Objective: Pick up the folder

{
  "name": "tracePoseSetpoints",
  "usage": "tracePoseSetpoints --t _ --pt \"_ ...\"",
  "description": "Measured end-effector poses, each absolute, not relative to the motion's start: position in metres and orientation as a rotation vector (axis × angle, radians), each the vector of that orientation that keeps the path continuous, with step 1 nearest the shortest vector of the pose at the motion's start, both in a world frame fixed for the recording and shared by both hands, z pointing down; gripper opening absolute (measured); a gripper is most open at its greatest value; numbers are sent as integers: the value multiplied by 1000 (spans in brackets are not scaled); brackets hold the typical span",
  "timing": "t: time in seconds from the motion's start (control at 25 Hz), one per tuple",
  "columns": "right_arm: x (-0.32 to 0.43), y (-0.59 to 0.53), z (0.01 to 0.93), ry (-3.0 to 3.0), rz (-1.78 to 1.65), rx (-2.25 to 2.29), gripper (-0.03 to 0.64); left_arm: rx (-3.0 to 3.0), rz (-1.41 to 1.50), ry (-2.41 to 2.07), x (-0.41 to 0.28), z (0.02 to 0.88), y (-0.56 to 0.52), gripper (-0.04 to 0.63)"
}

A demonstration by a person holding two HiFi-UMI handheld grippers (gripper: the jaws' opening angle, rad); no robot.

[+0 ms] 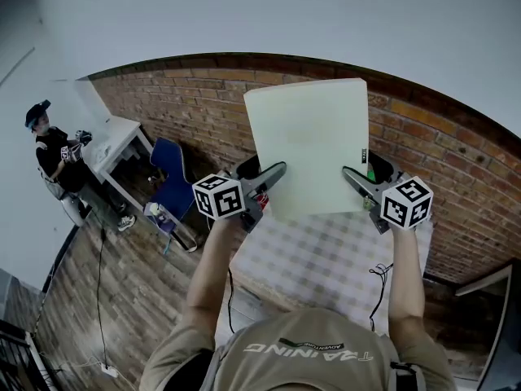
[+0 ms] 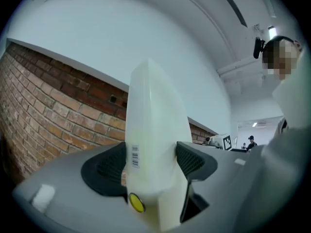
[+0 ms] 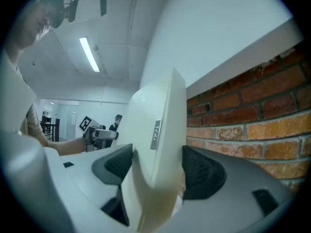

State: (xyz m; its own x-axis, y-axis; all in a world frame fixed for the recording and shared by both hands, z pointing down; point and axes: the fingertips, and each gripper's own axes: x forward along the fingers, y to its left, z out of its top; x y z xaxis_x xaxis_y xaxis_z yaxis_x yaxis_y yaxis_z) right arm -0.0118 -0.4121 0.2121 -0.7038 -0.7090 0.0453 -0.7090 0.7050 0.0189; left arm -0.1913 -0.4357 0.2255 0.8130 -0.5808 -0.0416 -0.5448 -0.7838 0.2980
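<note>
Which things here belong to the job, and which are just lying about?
Part of the job: pale cream flat plastic folder, held up; left tool and right tool, both shut on it.
Just lying about: blue chair; white table; checked tablecloth; black cable.

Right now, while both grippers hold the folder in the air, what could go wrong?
1. The left gripper and the right gripper pinch the folder only near its lower corners, so its tall upper part may tip or slide out.
2. If the grippers drift apart or together, the folder may bend or pull free and fall on the table.
</note>
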Motion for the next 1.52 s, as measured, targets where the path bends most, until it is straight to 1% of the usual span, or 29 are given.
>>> tracePoseSetpoints --t 0.28,0.52,0.88,1.12,1.52 --pt "-14 -409 155 -2900 -127 1234 288 2895 -195 -899 -193 150 -435 310" --pt "-15 -406 83 -2947 -246 1281 288 2999 -211 -915 -194 69 -431 310" --pt "-16 -405 29 -2946 -421 1266 288 3102 -250 -986 -194 12 -425 310" --pt "-10 -404 18 -2938 -442 1262 288 3141 -246 -999 -187 -2 -421 310" --pt "-6 -409 30 -2917 -425 1271 288 3088 -289 -948 -184 16 -431 311"
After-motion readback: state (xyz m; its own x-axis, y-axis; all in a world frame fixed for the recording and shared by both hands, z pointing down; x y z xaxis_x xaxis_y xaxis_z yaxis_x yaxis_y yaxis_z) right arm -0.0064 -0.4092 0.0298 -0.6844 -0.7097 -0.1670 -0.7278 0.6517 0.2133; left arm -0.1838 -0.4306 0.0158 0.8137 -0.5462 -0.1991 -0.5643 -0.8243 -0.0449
